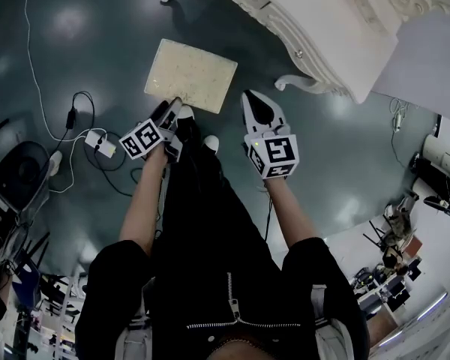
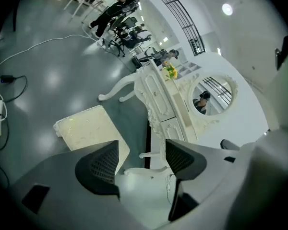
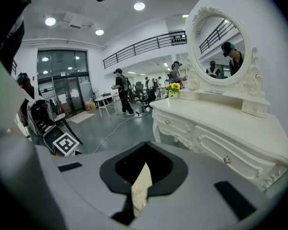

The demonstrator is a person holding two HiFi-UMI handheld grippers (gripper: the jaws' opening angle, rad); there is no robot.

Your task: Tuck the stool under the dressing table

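Observation:
The stool [image 1: 190,74] has a cream padded square top and stands on the grey floor out in front of the white dressing table [image 1: 315,28]. My left gripper [image 1: 176,105] hangs at the stool's near edge; in the left gripper view it [image 2: 141,159] is open with nothing between its jaws, and the stool [image 2: 84,128] and the dressing table [image 2: 158,99] lie beyond. My right gripper [image 1: 253,96] hovers just right of the stool. In its own view the right gripper [image 3: 144,150] is shut and empty; a sliver of the stool [image 3: 141,188] shows past the jaws, beside the dressing table [image 3: 221,123].
A power strip [image 1: 101,145] with trailing cables lies on the floor at the left, near a dark chair [image 1: 15,178]. The person's white shoes [image 1: 210,142] stand just behind the stool. An oval mirror [image 3: 221,47] tops the dressing table. People and desks fill the far room.

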